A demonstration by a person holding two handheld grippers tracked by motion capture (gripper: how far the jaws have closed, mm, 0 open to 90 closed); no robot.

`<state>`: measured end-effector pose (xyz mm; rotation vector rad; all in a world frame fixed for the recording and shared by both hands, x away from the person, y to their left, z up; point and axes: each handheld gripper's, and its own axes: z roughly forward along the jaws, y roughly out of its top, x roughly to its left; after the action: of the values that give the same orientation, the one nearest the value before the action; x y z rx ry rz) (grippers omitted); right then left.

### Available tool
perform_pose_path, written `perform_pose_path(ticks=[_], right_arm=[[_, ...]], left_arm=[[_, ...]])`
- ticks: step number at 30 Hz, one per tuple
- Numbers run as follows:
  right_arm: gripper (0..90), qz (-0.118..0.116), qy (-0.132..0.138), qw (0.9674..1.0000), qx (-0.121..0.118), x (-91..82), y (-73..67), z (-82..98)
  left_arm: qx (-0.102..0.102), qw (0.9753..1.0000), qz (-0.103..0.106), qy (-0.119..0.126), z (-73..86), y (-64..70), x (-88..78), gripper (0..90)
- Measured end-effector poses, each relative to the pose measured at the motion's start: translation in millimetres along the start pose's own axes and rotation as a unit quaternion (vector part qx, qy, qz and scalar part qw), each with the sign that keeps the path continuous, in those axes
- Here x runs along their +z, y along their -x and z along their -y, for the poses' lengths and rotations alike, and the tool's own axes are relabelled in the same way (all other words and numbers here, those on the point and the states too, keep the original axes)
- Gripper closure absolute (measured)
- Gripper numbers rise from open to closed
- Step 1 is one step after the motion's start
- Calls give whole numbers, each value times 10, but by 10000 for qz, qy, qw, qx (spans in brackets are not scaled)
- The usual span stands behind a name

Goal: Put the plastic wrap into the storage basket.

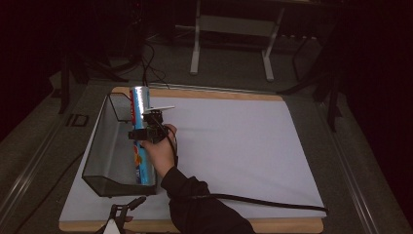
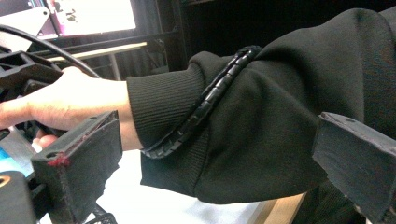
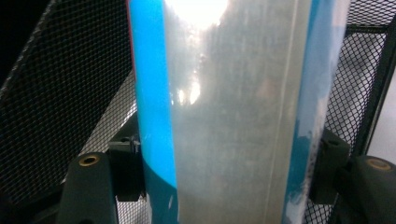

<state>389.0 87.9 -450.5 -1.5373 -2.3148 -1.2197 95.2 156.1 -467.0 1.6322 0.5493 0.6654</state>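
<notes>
At the left of the table in the high view we see a black wire-mesh basket lying on the white sheet that covers the wooden board. Along the basket's right side lies a long blue and silver tube-shaped package, its far end raised over the basket's back edge and its near end down by the front corner.

At the bottom edge, just in front of the basket, our left gripper sits low over the board. In the left gripper view its two black jaws stand wide apart with nothing between them; beyond them we see the black sleeve of the right arm, a black ribbed cable draped over it, and the right hand.

A little further right, our right gripper, held by that hand, is at the package's middle. In the right gripper view its jaws press against both sides of the blue and silver package, gripping it, with the basket's mesh behind.
</notes>
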Motion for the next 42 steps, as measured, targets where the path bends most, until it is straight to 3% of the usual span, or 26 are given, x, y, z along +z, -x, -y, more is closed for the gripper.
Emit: perform_pose_path(ticks=[6,12,19,28,35,38,42], right_arm=[[314,123,57,9997,219,101,72,3],[314,223,35,9996,179,188,22,9],[313,267,-54,9984,488,278,125,20],[304,340,3,9987,379,325,127,52],[250,446,-4,9990,-49,309,108,14],[165,493,139,9981,-340,238,69,-28],[134,540,125,9953,-796,142,42,-97]], left_arm=[[-16,10000,11,3,1,-1,4,26],[-20,10000,28,3,1,-3,0,26],[-22,10000,53,9,0,-8,-5,26],[-33,10000,68,15,0,-9,-4,26],[-33,10000,79,2,0,-14,0,26],[-24,10000,82,-8,0,-14,1,26],[-34,10000,85,-5,1,-6,5,25]])
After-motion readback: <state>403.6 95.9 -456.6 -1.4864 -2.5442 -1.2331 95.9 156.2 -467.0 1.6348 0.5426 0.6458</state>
